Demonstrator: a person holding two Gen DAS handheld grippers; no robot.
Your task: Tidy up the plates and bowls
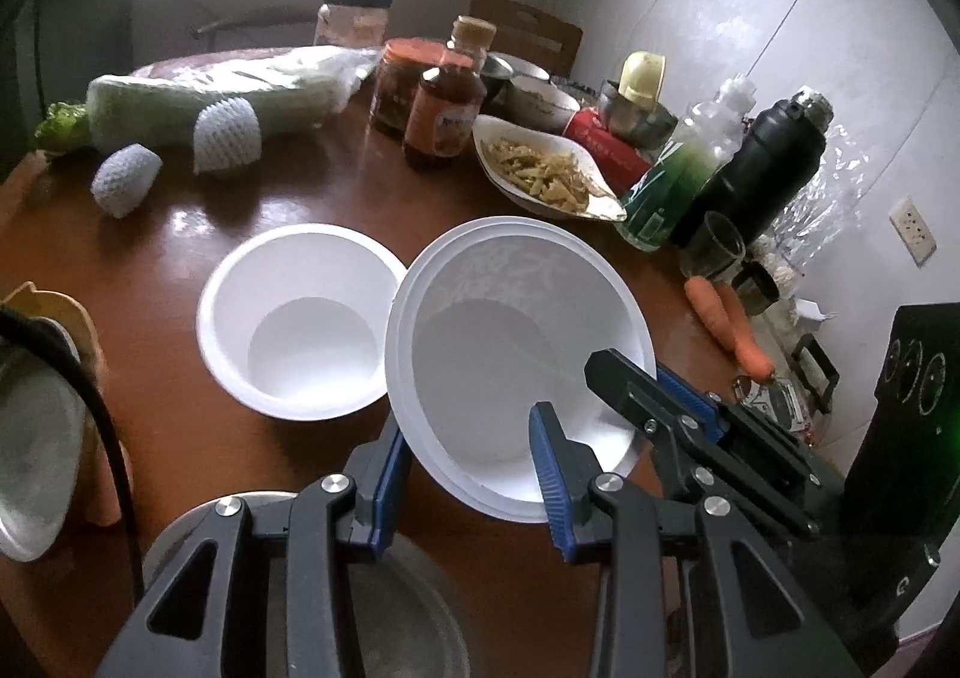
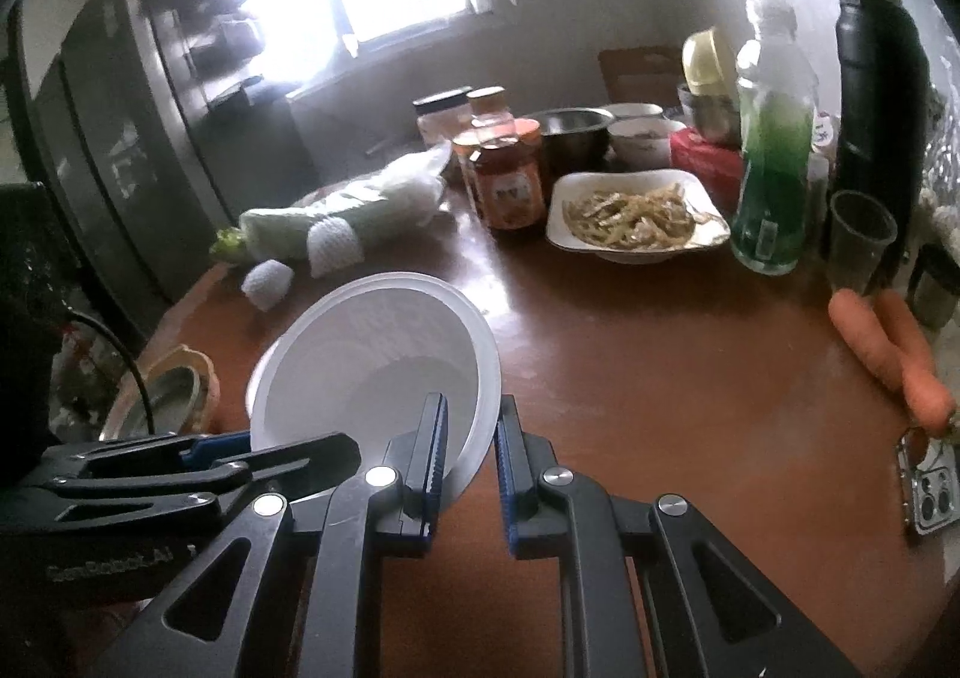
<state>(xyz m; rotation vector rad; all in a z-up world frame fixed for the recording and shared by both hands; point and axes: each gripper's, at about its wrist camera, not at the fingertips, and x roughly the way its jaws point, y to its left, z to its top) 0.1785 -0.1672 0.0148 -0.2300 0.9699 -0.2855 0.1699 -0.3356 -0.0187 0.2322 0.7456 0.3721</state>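
1. Tilted white bowl [image 1: 516, 354] hangs above the brown table [image 1: 180, 420], rim clamped in both the left claw [image 1: 465, 456] and right claw [image 2: 471, 438].
2. Second white bowl [image 1: 300, 318] rests just beside it.

Bare table [image 2: 660, 378] ahead; jars [image 2: 510, 186] and bottles [image 2: 771, 168] crowd its far edge.

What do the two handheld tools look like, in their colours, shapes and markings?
Both tools are built alike: the left tool and the right tool have black angular linkage arms with triangular cut-outs and round silver pivot bolts. Their fingers carry blue ribbed pads. A thin black cable runs beside the left one, whose body bears faint lettering in the right wrist view.
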